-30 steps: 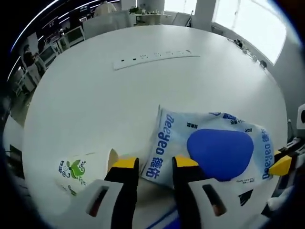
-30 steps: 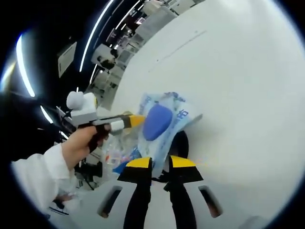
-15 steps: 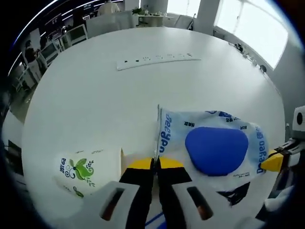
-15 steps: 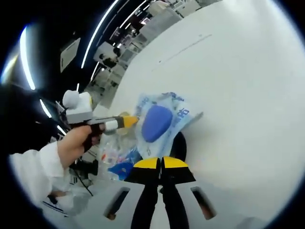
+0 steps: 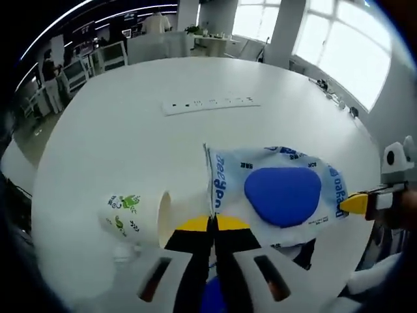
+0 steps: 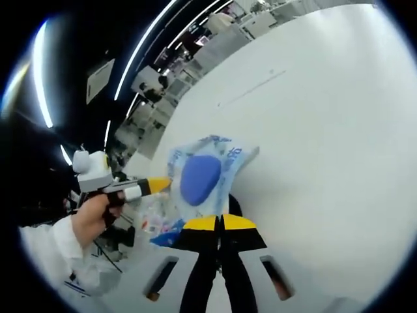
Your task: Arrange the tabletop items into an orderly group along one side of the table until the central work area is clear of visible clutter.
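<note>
My left gripper (image 5: 213, 223) has its yellow-tipped jaws pressed together on the near edge of the blue-and-white packet (image 5: 277, 195), pinching the film where the printed lettering runs. My right gripper (image 6: 219, 223) is closed the same way on the opposite edge of that packet (image 6: 202, 176) — so the packet hangs stretched between my two grippers, its flat face with the big blue oval turned up toward the left gripper view.

In the left gripper view the other gripper's yellow tip (image 5: 352, 204) meets the packet's far edge from the right. In the right gripper view my left hand (image 6: 91, 218), in a white sleeve (image 6: 52, 251), grips the handle of the other tool, whose yellow tip touches the packet from the left.

Just beside my left jaws a paper cup (image 5: 135, 214) with green leaf print lies on its side on the white table (image 5: 117, 137), its mouth facing the packet. Something blue (image 5: 215, 297) sits below the jaws — too hidden to name. Farther off on the table lies a long white power strip (image 5: 210, 104). Beyond the table stand chairs (image 5: 111, 55) and bright windows (image 5: 339, 39).
</note>
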